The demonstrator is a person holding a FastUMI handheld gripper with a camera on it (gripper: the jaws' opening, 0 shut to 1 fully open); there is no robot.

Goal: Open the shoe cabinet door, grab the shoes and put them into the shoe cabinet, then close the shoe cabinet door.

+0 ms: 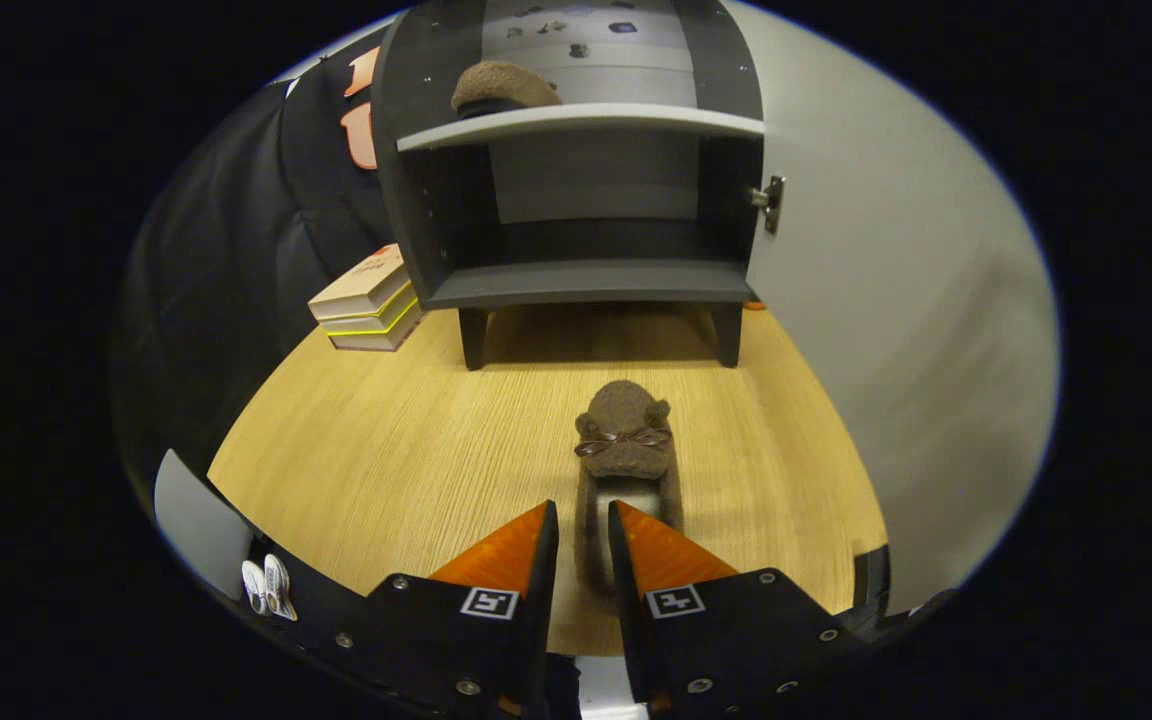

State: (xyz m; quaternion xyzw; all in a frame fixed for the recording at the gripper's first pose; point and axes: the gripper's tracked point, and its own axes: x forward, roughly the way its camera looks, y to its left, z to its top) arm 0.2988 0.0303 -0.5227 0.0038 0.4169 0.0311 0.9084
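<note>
While the gripper (583, 520) hangs low over the wooden surface (386, 450), its fingers stand narrowly parted around the heel end of a brown slipper (624, 445); the heel is hidden behind them, so contact is unclear. Beyond, the shoe cabinet (576, 200) stands open, door (896, 330) swung right, a second slipper (504, 88) on its upper shelf, partly hidden. Books (368, 300) lie stacked beside the cabinet.

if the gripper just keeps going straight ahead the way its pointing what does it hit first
Most likely the brown slipper on the wooden floor, lying just ahead of the gripper, its heel already at the narrow gap between the fingers. Beyond it stands the open shoe cabinet. Depth is hard to judge.
</note>
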